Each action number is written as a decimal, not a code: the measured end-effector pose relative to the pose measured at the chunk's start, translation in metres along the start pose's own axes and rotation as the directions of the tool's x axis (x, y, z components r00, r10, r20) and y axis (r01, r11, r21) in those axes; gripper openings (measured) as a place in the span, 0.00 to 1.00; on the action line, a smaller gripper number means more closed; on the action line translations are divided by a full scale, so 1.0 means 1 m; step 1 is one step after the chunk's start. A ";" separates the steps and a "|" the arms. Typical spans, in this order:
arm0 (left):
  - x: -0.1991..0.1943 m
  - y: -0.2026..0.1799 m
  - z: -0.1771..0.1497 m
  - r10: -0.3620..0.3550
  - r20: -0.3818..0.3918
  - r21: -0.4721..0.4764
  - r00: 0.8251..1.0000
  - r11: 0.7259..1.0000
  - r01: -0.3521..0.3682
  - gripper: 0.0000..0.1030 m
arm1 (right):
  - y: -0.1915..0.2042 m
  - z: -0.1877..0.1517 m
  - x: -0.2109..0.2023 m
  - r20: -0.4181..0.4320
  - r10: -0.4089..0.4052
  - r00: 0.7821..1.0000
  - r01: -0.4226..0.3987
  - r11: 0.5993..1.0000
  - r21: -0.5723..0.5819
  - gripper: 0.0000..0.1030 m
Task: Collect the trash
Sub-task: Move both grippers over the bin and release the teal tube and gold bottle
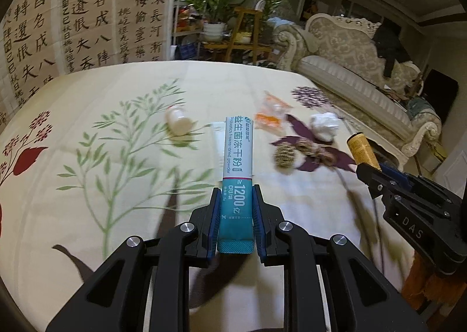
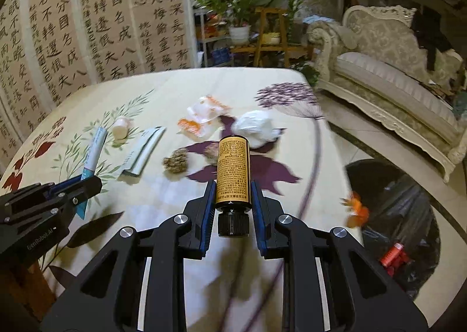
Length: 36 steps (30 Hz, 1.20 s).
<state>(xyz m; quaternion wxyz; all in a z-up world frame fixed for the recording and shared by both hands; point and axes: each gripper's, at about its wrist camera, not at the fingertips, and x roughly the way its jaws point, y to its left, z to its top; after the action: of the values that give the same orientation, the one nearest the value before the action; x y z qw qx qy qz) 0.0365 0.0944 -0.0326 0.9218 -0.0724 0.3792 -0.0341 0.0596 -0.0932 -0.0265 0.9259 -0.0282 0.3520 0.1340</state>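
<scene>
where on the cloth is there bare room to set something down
Bare cloth lies near the table edge, between the grippers and the straw ball. The far strip beyond the orange wrapper is also bare. The middle is crowded: small white bottle, flat sachet, crumpled tissue.

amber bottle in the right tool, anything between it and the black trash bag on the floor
Nothing visible blocks it. The right tool grips the amber bottle above the table's edge; the black trash bag sits open on the floor just past that edge, to the right, with only open air between.
</scene>
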 end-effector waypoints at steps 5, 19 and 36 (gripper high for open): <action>-0.001 -0.029 -0.001 -0.039 0.018 0.033 0.999 0.999 0.039 0.21 | -0.029 -0.005 -0.014 0.030 -0.059 0.998 0.057 0.997 0.049 0.23; 0.019 -0.145 0.002 -0.156 0.022 0.203 0.987 0.968 0.149 0.21 | -0.122 -0.030 -0.040 0.048 -0.268 0.962 0.256 0.951 0.174 0.23; 0.060 -0.224 0.004 -0.171 -0.033 0.325 0.985 0.930 0.173 0.21 | -0.184 -0.041 -0.032 0.035 -0.343 0.939 0.324 0.912 0.251 0.23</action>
<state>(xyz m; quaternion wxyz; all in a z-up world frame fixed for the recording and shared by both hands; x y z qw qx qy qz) 0.0804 -0.1338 -0.0361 0.9138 0.0485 0.3622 -0.1771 0.0591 -0.2833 -0.0441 0.9446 0.0302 0.3194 -0.0687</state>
